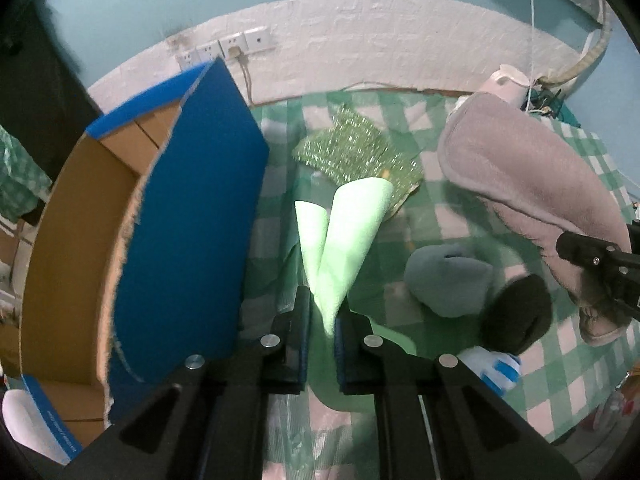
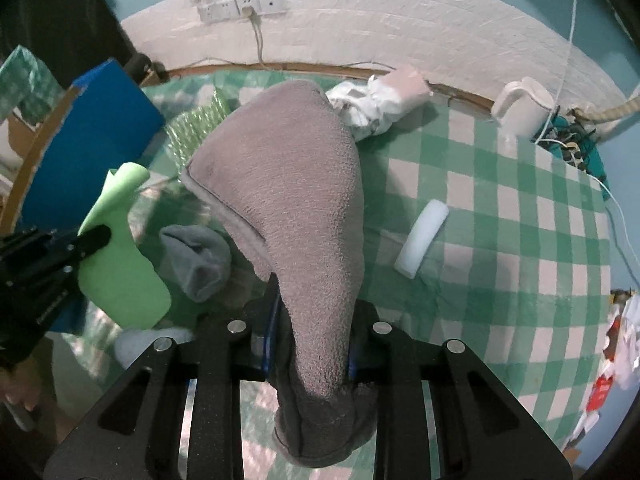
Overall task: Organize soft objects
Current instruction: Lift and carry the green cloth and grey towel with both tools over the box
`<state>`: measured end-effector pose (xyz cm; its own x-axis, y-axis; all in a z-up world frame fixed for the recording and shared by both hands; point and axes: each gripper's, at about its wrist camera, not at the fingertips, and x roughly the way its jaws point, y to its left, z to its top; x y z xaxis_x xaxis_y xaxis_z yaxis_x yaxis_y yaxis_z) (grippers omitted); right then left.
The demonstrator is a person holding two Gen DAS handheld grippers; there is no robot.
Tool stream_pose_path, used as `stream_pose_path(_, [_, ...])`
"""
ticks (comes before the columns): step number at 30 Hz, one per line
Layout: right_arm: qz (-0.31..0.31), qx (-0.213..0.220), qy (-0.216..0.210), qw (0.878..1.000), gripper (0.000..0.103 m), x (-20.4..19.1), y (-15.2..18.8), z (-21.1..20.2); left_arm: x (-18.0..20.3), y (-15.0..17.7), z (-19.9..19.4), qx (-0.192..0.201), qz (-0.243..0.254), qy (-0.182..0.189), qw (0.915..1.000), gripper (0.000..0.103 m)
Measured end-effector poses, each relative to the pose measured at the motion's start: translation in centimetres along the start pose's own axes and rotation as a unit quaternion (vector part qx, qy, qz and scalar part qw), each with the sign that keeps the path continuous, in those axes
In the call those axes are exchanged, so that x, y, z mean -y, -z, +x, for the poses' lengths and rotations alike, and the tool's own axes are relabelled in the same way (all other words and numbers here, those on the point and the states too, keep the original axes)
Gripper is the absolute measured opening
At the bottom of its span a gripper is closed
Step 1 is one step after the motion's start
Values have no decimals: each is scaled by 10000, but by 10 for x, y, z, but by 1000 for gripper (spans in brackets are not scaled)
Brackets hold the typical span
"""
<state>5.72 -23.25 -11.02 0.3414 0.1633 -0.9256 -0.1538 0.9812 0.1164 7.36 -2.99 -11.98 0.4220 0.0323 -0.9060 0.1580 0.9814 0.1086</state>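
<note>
My left tool [image 1: 322, 312] is clamped on the light green cloth [image 1: 344, 240], just beside the blue box [image 1: 192, 216]; my right tool [image 2: 312, 344] grips the grey towel [image 2: 296, 184]. I'd lift each clear of the box flap before releasing.

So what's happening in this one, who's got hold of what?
A person is sorting soft items on a green checked tablecloth. The left claw is shut on a light green cloth, held up beside an open blue cardboard box. The right claw is shut on a grey towel, lifted above the table. A grey sock and a sparkly green cloth lie on the table.
</note>
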Motion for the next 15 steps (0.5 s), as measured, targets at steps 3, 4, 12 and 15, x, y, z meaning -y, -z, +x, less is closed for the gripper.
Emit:
stream_pose_path(3, [68, 83, -38, 9999, 24, -3, 5, -15, 9, 1, -10, 148, 22, 3, 9999, 10])
stream_pose_path(4, [78, 100, -43, 9999, 24, -3, 5, -18, 8, 1, -14, 193, 25, 16, 9998, 10])
stream_pose_path(12, [133, 276, -95, 9995, 24, -2, 10, -44, 14, 1, -45, 523, 60, 38, 9986, 10])
stream_pose_path(15, [135, 345, -107, 9993, 24, -3, 11, -54, 14, 4, -55, 622, 88, 22, 9980, 10])
